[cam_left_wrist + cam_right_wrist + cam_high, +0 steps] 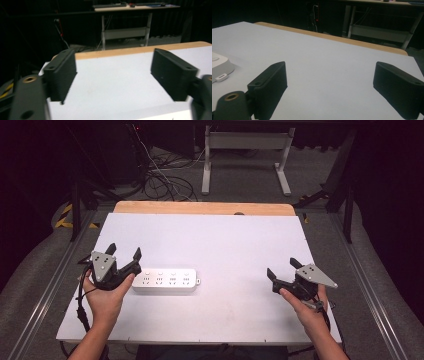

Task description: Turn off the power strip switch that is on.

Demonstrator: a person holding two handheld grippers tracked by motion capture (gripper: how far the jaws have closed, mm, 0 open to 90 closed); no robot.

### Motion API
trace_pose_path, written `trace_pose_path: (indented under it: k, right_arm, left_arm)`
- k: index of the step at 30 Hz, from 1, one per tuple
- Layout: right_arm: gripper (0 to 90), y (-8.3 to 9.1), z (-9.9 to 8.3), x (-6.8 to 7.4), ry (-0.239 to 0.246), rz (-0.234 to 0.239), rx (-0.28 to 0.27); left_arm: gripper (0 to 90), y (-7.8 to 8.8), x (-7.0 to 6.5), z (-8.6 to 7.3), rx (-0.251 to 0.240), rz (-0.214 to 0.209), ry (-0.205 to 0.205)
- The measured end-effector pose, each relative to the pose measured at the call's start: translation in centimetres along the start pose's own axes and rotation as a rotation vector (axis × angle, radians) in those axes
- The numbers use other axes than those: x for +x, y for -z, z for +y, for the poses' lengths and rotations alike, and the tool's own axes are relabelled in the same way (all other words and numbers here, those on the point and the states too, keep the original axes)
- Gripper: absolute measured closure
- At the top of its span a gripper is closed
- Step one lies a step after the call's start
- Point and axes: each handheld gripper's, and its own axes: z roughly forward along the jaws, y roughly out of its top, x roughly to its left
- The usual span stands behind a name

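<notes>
Left gripper (123, 254): was held in the person's left hand (106, 295) at the near-left of the table (225, 240); its jaws were spread wide, with nothing between them.
Left gripper view: the two black jaws were seen far apart, with bare white table surface between them and the tan far edge of the table beyond.
Right gripper (282, 268): was held in the right hand (305, 307) at the near-right of the table; its jaws were also spread wide and nothing was gripped.
Right gripper view: only white table was seen between the jaws; one end of the power strip (219, 66) was caught at the left edge of that view.
Power strip (164, 281): a white, multi-socket strip was laid flat on the table, lengthwise from left to right, in the near-left part; its left end was placed just beside the left gripper's right jaw, and whether the two touched could not be told.
Spacing: the right gripper was kept well apart from the strip, to its right.
Table: a white sheet was laid over a wooden top, of which a tan strip was left uncovered along the far edge.
</notes>
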Motion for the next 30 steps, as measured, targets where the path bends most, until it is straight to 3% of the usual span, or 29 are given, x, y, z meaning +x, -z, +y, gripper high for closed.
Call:
trace_pose_path:
  k: [1,3,12,23,30]
  right_arm:
    - [12.3,0.0,0.0,0.0,0.0,0.0,0.002]
    - [12.3,0.0,0.0,0.0,0.0,-0.001,0.003]
    - [12.3,0.0,0.0,0.0,-0.001,-0.002,0.003]
    - [12.4,0.0,0.0,-0.1,-0.001,-0.004,0.004]
    - [12.7,0.0,0.0,0.0,0.001,-0.002,0.005]
  left_arm:
    - [8.7,-0.1,-0.1,-0.1,-0.012,0.014,-0.006]
    - [3.9,-0.2,-0.2,-0.2,-0.018,0.037,-0.013]
    - [3.2,-0.4,-0.5,-0.5,-0.038,0.106,-0.03]
    - [3.2,0.7,0.1,-1.1,-0.029,0.081,0.016]
    - [2.6,0.7,0.3,-1.3,-0.025,0.061,0.017]
